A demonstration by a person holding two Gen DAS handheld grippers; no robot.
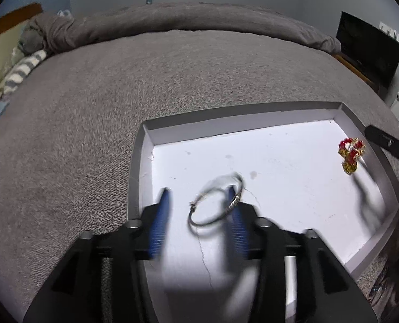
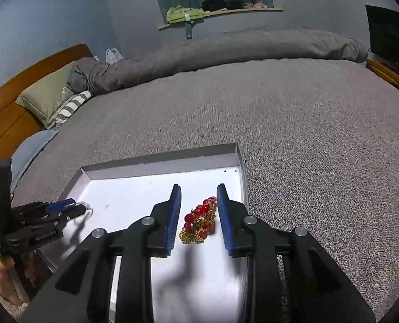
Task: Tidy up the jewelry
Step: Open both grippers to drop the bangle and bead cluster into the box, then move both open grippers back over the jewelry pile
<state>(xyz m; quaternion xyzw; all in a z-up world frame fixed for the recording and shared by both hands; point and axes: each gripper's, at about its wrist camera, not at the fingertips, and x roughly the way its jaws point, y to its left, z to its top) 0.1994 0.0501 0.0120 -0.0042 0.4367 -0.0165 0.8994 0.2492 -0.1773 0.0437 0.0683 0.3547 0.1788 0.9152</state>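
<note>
Left hand-held gripper (image 1: 196,202): blue pads spread apart, nothing clamped. A thin silver bangle (image 1: 216,199) sits between them on the floor of the white tray (image 1: 277,113); its far arc overlaps the right pad in this view, but motion blur means I can't tell if it's touching, hooked on it or just lying flat. The wide spread fits either straddling the hoop to pinch across it or having just let go; my read only. Right hand-held gripper (image 2: 198,192): also apart, empty, pads flanking a red-bead and gold-chain piece (image 2: 199,222) that lies bunched near the tray's right wall. Centred like that, closing would catch the whole clump rather than one strand, which probably explains the alignment. Both pieces are inside the tray, well apart, bangle left and beads right, so they won't tangle. The tray rests on the grey blanket (image 1: 172,80) covering the bed, a soft base, so pressing down could tip it. Pillow (image 2: 46,99) and headboard sit far left, clear of the work.
</note>
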